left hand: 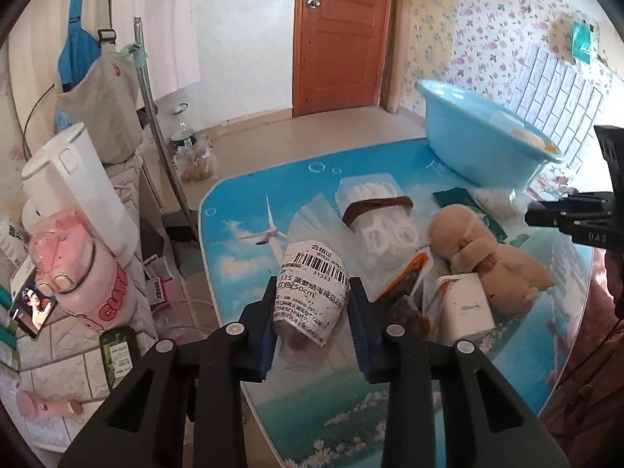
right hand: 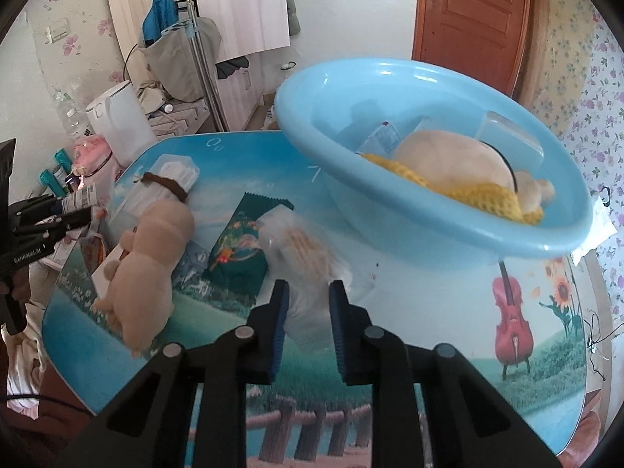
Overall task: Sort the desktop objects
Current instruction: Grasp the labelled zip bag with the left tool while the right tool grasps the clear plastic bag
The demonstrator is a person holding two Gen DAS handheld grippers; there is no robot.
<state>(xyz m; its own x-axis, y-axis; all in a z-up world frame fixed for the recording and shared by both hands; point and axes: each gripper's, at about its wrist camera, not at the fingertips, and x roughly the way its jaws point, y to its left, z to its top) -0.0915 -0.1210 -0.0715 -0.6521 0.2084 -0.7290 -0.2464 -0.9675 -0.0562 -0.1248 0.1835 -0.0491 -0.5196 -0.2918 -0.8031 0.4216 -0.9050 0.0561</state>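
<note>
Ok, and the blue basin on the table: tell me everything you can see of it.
The blue basin is a round, glossy light-blue tub, plastic by its look, standing upright at the far side of the table. Inside lie a cream plush toy on a yellow knitted piece, and clear packets behind. Neither gripper touches it.

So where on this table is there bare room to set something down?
Bare tabletop lies near the cello picture, below the blue basin. It is crowded around the plush toy, green packet and white box.
</note>
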